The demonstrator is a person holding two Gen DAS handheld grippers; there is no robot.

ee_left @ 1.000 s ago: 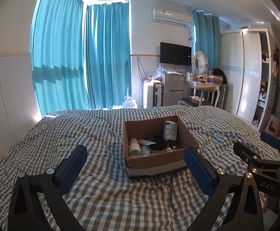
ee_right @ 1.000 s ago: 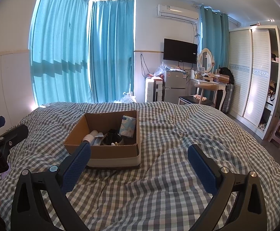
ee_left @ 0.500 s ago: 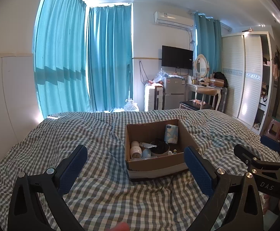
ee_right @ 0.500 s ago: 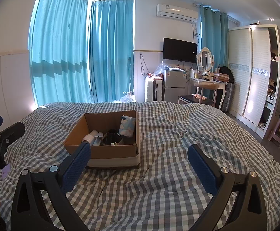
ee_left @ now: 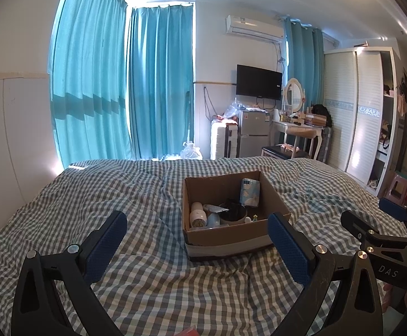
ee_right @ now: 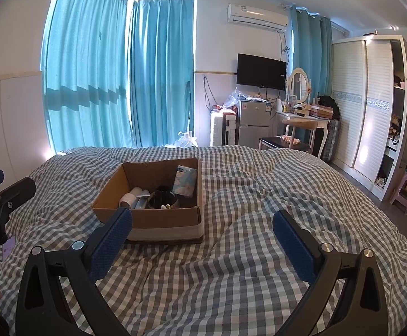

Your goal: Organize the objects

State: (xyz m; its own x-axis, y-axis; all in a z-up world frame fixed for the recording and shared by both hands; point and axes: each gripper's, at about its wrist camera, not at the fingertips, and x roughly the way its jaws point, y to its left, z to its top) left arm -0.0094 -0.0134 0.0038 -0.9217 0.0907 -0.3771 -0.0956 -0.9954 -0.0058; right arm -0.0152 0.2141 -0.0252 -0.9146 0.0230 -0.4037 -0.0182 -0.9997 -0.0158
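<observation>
An open cardboard box (ee_left: pixel 231 238) sits on the checked bed cover; it also shows in the right wrist view (ee_right: pixel 164 224). Inside are a blue tissue pack (ee_left: pixel 249 191), a white bottle (ee_left: pixel 197 215), a dark bowl (ee_left: pixel 232 214) and small items. The tissue pack (ee_right: pixel 186 180) leans on the box's far right wall. My left gripper (ee_left: pixel 196 240) is open and empty, held above the cover just short of the box. My right gripper (ee_right: pixel 202 236) is open and empty, to the right of the box.
The checked cover (ee_right: pixel 259 196) spreads around the box with folds. Beyond the bed stand a fridge (ee_right: pixel 252 121), a dressing table with a stool (ee_right: pixel 301 123), and a wardrobe (ee_right: pixel 368 112) at the right. Blue curtains (ee_right: pixel 119 84) hang at the back.
The left gripper has drawn back and risen a little, so the box looks smaller and further off. The right gripper has barely moved. Both stay open.
</observation>
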